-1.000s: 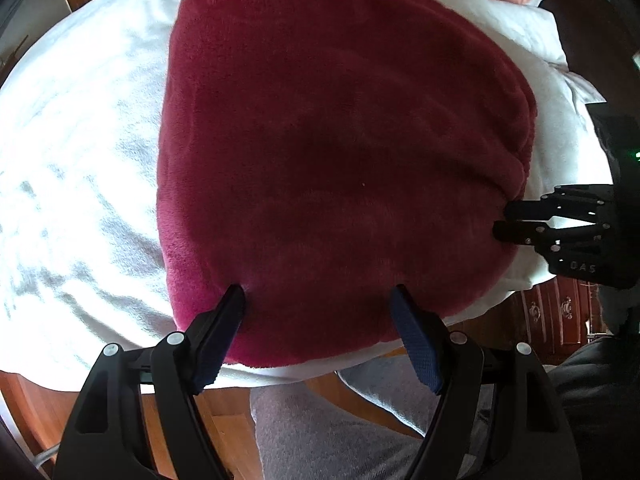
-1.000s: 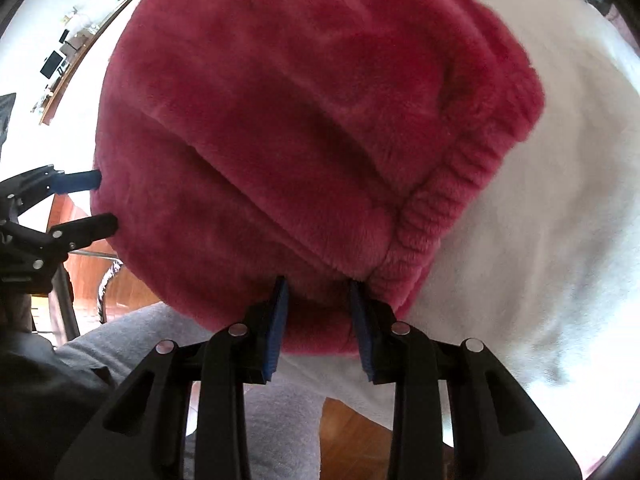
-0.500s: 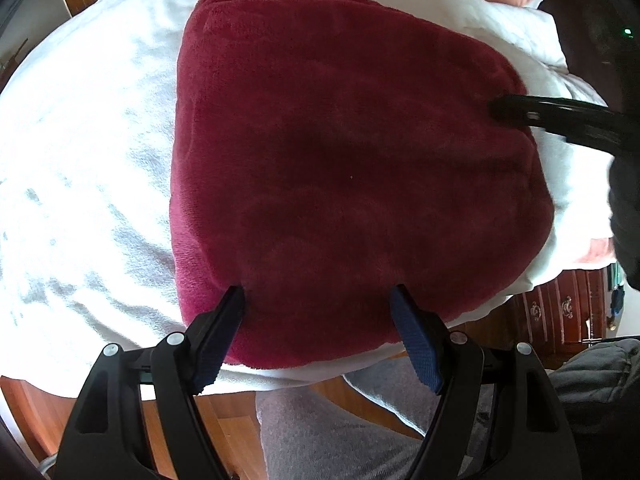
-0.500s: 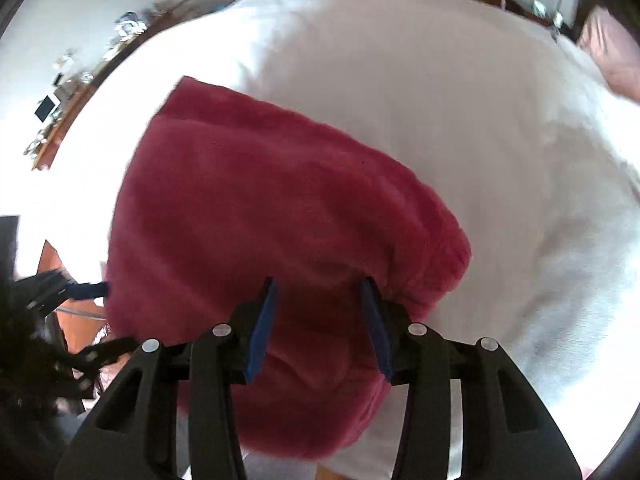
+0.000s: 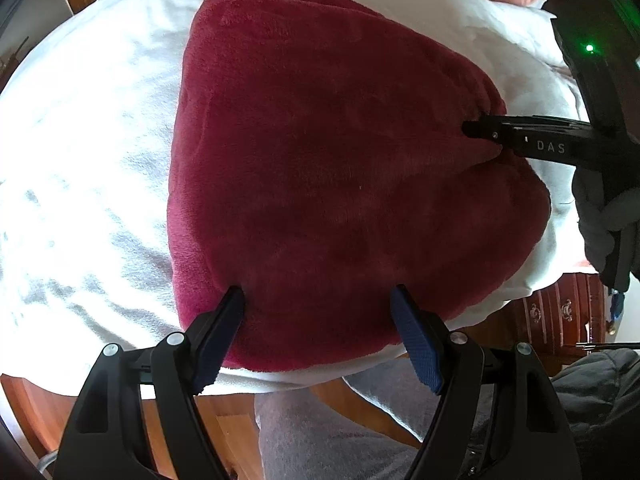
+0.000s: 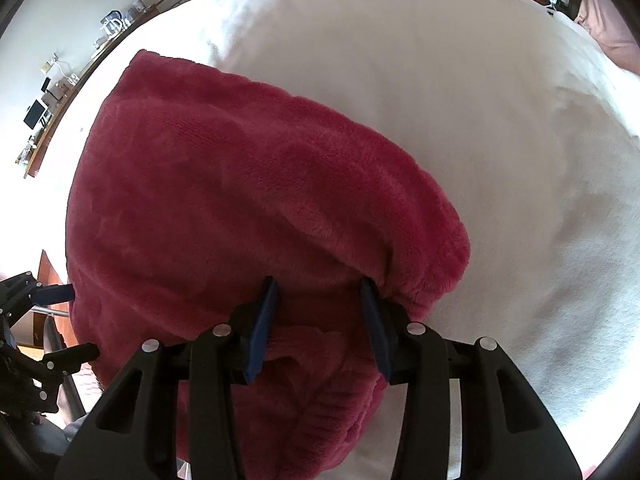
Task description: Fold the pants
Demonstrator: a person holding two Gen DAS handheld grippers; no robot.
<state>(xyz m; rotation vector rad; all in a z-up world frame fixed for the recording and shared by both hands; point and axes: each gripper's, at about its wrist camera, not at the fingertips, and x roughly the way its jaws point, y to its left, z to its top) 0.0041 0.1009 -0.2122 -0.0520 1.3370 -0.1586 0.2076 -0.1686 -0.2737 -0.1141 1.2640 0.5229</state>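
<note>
Dark red fleece pants (image 5: 340, 168) lie folded in a thick bundle on a white bed cover (image 5: 100, 160). My left gripper (image 5: 318, 292) stands open and wide, both fingertips resting on the bundle's near edge. In the right wrist view the pants (image 6: 240, 208) fill the left half, their ribbed waistband at the bottom. My right gripper (image 6: 316, 292) is open, its tips pushed into the plush top layer, which bulges loosely between the jaws. The left wrist view shows the right gripper (image 5: 472, 129) side-on at the pants' right edge. The left gripper (image 6: 68, 324) shows at the far left.
The person's grey-trousered legs (image 5: 320, 432) are at the bed's near edge, and a grey-gloved hand (image 5: 604, 216) holds the right gripper. A wooden dresser (image 5: 560, 312) stands on the right. A pink pillow (image 6: 608, 20) lies far right. A cluttered shelf (image 6: 60, 92) runs along the left wall.
My right gripper has moved from the pants' near right corner farther along their right edge, and its jaws have widened off the fabric. The pants now lie flatter. The left gripper has stayed put.
</note>
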